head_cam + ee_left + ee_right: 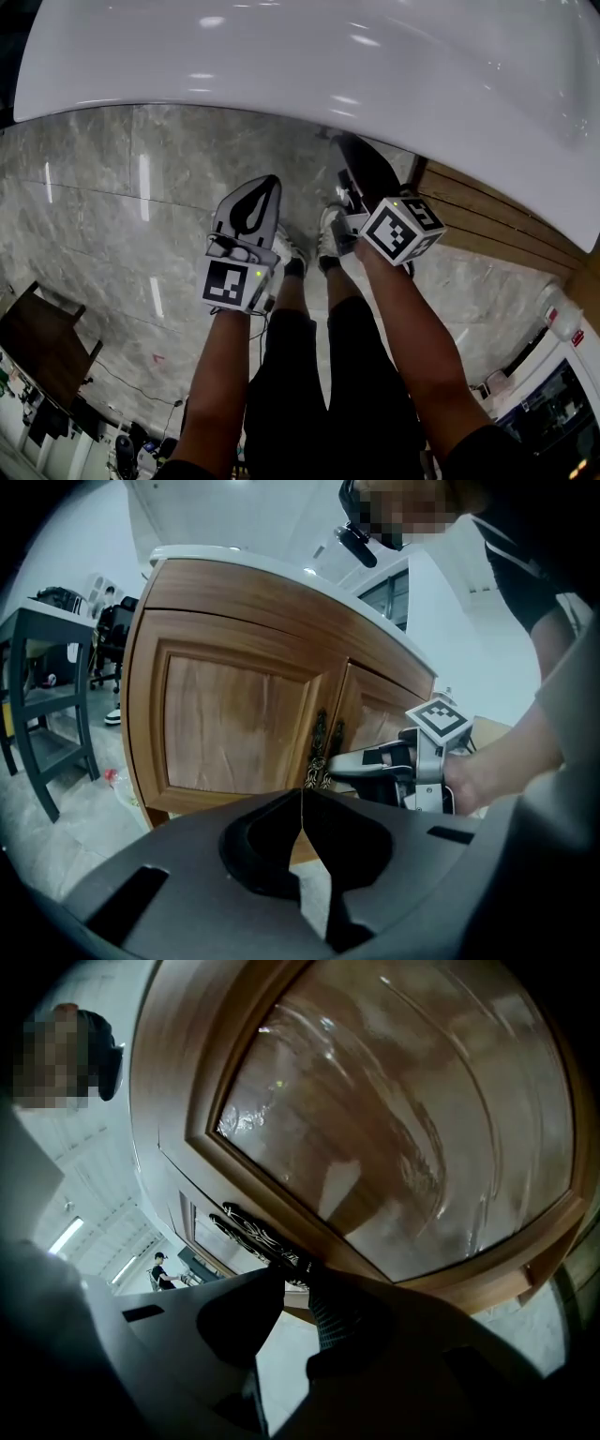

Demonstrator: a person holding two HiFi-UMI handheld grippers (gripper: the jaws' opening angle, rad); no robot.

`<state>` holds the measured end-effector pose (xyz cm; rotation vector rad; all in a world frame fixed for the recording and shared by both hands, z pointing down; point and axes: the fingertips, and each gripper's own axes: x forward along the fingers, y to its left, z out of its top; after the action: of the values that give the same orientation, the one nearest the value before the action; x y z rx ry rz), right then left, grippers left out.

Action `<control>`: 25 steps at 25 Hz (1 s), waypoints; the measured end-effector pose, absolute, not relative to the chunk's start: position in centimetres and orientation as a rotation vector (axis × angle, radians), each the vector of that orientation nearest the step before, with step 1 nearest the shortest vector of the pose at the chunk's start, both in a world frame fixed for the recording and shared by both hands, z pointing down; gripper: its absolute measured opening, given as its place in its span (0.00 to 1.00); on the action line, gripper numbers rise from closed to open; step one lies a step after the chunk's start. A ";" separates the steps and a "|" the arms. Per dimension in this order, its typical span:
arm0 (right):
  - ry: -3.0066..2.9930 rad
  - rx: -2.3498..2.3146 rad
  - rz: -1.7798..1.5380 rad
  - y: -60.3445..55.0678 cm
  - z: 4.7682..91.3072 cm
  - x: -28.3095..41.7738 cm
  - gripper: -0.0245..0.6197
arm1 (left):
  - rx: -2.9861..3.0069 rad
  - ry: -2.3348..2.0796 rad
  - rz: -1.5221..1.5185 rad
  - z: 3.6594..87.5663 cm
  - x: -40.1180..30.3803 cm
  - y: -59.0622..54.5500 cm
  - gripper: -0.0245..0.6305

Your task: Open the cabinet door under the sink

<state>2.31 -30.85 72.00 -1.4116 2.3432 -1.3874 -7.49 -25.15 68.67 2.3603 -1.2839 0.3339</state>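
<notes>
The wooden sink cabinet (234,724) has two doors that meet at a pair of dark ornate handles (321,742). In the left gripper view my right gripper (323,772) reaches in from the right, its tips at the lower end of those handles. The right gripper view is rolled and close to a door panel (403,1119). There my right gripper (295,1276) has its jaws closed on the bottom of one handle (267,1238). My left gripper (302,806) hangs back from the cabinet, shut and empty. In the head view my left gripper (255,208) and my right gripper (364,169) sit under the sink's rim.
The white sink top (309,66) overhangs the cabinet front (497,220). A dark table (42,686) stands left of the cabinet, with chairs behind it. Marble floor (112,206) spreads to the left, and the person's legs and shoes (328,234) are below the grippers.
</notes>
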 end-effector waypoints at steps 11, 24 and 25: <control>2.432 -1.376 -1.322 -29.4 71.7 2.2 0.18 | 2.330 -1.342 0.346 68.6 -7.8 -24.1 0.07; 2.519 -1.359 -1.250 -25.0 71.5 2.2 0.18 | 2.319 -1.350 0.349 68.7 -8.1 -19.5 0.07; 2.522 -1.361 -1.246 -24.5 71.5 2.1 0.18 | 2.323 -1.347 0.347 68.6 -8.2 -19.0 0.07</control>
<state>2.15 -24.46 71.51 -1.3613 2.5223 -1.2455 -8.23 -18.95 68.59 2.3232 -1.3471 0.3467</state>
